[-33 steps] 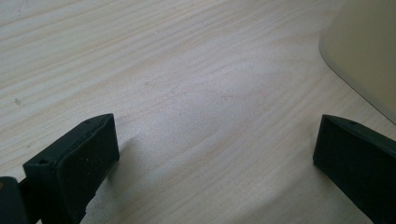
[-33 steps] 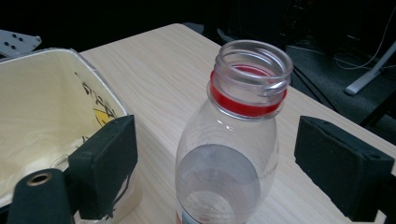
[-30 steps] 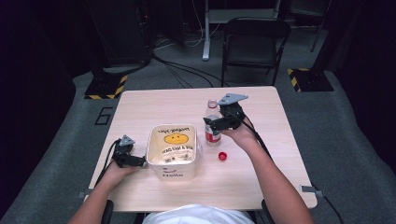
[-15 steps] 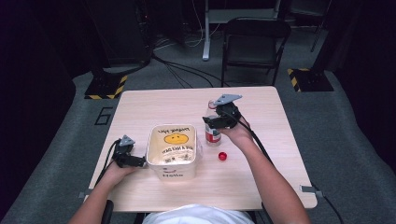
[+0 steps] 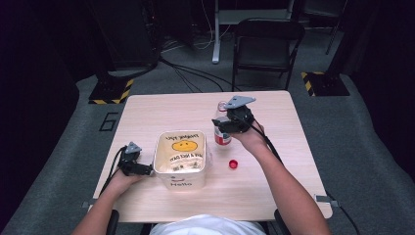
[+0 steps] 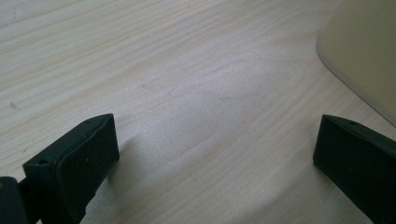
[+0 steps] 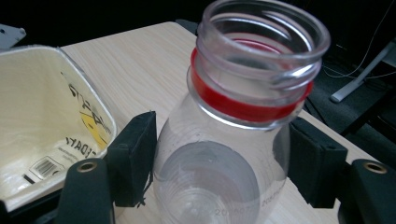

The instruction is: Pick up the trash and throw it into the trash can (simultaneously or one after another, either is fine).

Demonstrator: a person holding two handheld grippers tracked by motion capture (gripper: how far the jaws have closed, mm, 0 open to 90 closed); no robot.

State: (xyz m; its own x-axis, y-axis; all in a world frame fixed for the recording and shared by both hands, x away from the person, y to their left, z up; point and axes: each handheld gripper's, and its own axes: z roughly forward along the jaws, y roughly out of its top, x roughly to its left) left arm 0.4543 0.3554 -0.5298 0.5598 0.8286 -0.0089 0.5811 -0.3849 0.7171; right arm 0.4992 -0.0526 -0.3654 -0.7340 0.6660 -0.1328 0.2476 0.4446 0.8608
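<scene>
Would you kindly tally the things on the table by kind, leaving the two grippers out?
Clear plastic bottle, uncapped: 1
Red cap, lying loose on the table: 1
Cream tub with a smiley print: 1
Total: 3

My view from above: pale wooden table (image 5: pixel 161 105) on grey carpet (image 5: pixel 63 147), black folding chair (image 5: pixel 266 46) just beyond the table, cables (image 5: pixel 191 73) trailing past it — yellow-and-black striped bases (image 5: pixel 111 91) either side, dim, dark surroundings.
</scene>
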